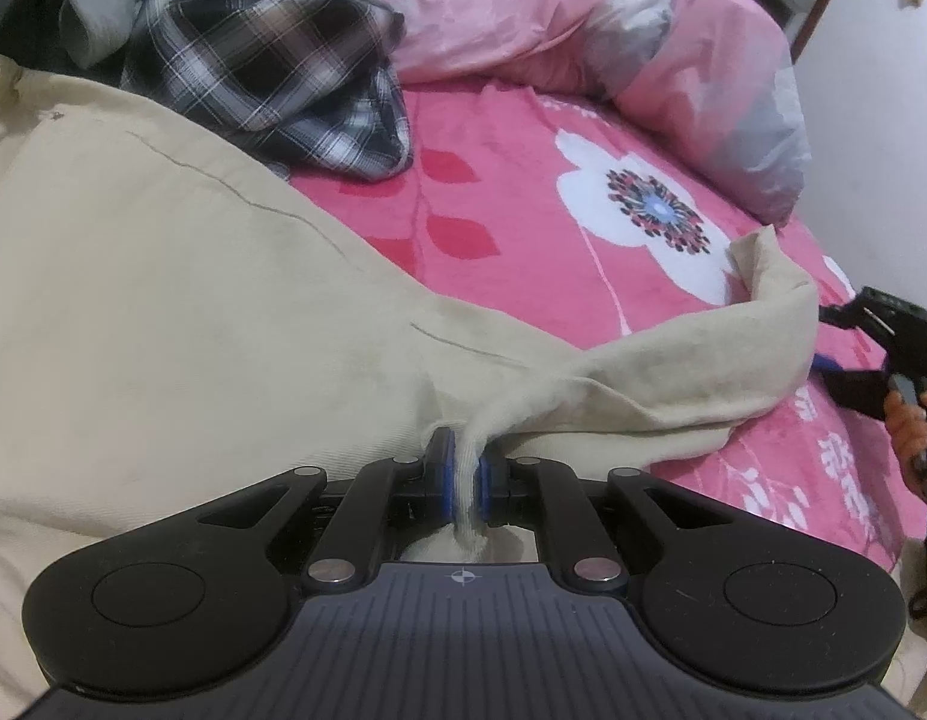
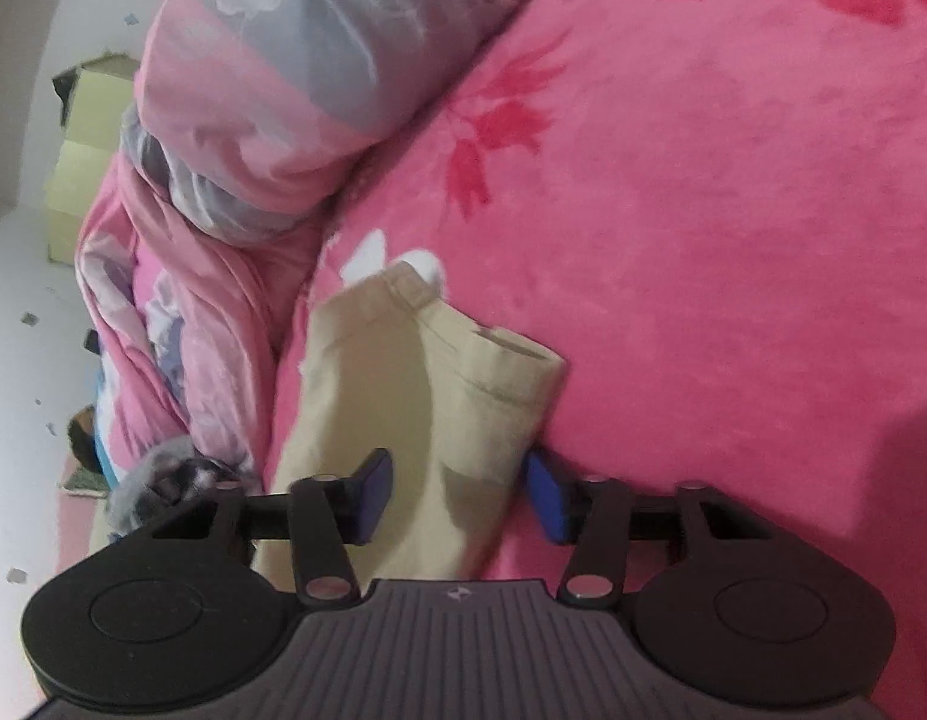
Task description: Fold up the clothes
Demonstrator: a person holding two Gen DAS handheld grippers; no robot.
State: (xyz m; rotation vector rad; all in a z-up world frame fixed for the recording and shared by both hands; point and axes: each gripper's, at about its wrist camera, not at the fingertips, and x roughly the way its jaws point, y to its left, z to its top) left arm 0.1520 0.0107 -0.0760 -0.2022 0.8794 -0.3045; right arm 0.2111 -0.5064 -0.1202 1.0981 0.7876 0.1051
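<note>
On the bed, left gripper [image 1: 465, 474] pinches beige trousers [image 1: 163, 300]; right gripper [image 2: 460, 495] seemingly straddles them half-open.

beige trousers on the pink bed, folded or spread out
Spread out, not folded: the beige cotton trousers lie in one loose layer over the pink floral blanket.

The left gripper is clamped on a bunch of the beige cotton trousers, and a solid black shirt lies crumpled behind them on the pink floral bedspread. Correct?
Not quite. The shirt is black-and-white plaid, not solid black, as the left wrist view shows. The left gripper is clamped on the beige cotton trousers, on the pink floral bedspread.
</note>
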